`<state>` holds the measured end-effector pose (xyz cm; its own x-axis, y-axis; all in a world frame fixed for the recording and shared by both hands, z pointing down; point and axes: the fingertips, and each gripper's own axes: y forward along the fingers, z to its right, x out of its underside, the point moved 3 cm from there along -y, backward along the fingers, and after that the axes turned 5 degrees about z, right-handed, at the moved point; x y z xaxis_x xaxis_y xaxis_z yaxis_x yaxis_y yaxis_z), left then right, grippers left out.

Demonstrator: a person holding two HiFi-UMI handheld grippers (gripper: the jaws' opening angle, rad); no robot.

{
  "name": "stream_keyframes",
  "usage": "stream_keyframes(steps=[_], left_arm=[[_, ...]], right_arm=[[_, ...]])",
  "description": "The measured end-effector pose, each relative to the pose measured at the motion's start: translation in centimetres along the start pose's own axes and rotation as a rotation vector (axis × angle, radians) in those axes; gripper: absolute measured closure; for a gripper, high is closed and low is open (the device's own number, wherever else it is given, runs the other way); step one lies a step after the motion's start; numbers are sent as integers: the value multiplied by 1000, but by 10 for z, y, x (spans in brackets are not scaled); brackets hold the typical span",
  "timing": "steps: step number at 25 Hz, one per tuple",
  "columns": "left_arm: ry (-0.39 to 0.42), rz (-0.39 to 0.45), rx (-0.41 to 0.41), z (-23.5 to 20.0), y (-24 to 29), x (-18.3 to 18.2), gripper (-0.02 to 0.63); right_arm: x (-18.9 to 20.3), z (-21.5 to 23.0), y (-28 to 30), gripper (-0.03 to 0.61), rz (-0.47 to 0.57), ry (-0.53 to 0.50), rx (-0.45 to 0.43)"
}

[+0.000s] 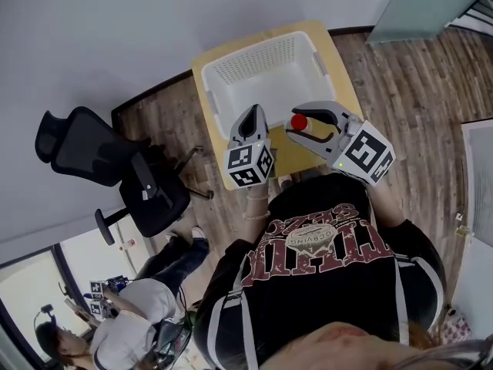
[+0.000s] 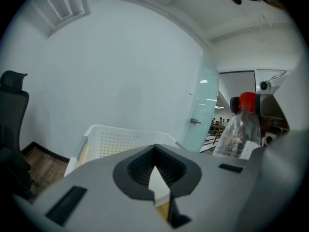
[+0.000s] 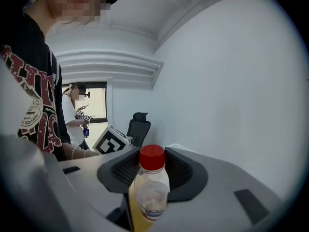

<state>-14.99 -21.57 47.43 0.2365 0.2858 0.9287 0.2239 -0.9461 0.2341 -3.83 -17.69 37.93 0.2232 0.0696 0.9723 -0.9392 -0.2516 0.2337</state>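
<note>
Right gripper [image 3: 145,214] fingers tight around red-capped bottle [image 3: 150,185]; left gripper [image 2: 161,193] fingers together, empty, near white basket [image 2: 116,141].

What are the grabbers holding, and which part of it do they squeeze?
The right gripper holds a clear bottle by its body, below the red cap, which sticks out past the fingers. The left gripper holds nothing; its fingers are closed.
</note>
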Motion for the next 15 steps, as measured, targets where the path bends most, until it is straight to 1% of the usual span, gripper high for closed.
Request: stream_keyframes(steps=[15], left_arm=[[-5, -30, -22, -11, 4, 12, 569]], right_arm=[[71, 7, 19, 411, -73, 44, 6]])
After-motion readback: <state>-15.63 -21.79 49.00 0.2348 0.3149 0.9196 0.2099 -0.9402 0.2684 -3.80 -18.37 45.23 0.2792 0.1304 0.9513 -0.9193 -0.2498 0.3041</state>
